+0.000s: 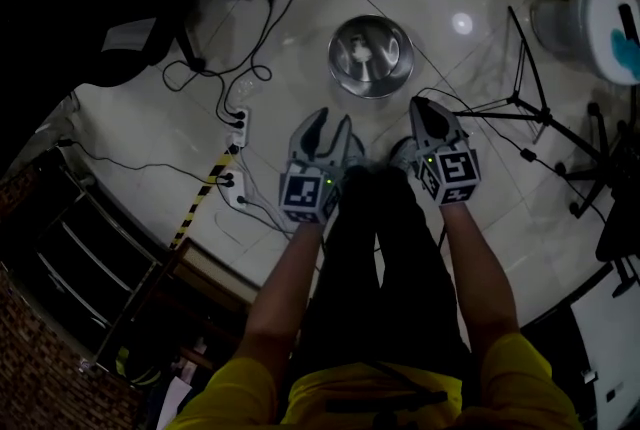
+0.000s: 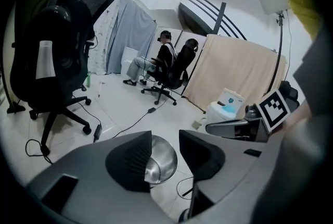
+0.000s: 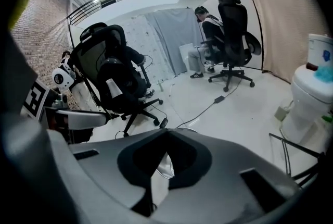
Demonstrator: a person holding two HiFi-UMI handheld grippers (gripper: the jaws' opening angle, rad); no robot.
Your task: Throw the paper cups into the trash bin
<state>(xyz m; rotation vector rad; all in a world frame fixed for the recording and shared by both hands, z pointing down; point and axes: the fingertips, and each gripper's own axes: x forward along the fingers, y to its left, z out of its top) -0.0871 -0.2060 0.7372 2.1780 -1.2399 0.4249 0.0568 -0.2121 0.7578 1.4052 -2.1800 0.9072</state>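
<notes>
A round shiny metal trash bin (image 1: 371, 55) stands on the pale tiled floor just ahead of both grippers. Pale shapes show inside it, but I cannot tell whether they are cups or reflections. No paper cup is clearly in sight. My left gripper (image 1: 333, 121) hangs near the bin's lower left with its jaws apart and nothing between them. In the left gripper view the bin (image 2: 162, 159) shows through the gap of the left gripper (image 2: 165, 137). My right gripper (image 1: 420, 104) hangs at the bin's lower right. In the right gripper view its (image 3: 166, 132) tips meet, holding nothing visible.
A black office chair (image 1: 120, 8) stands at the far left, with a power strip (image 1: 240, 128) and loose cables on the floor beside it. A black tripod stand (image 1: 530, 98) and a white container (image 1: 590, 23) are on the right. Seated people (image 2: 166, 59) and a beige curtain (image 2: 234, 72) lie farther off.
</notes>
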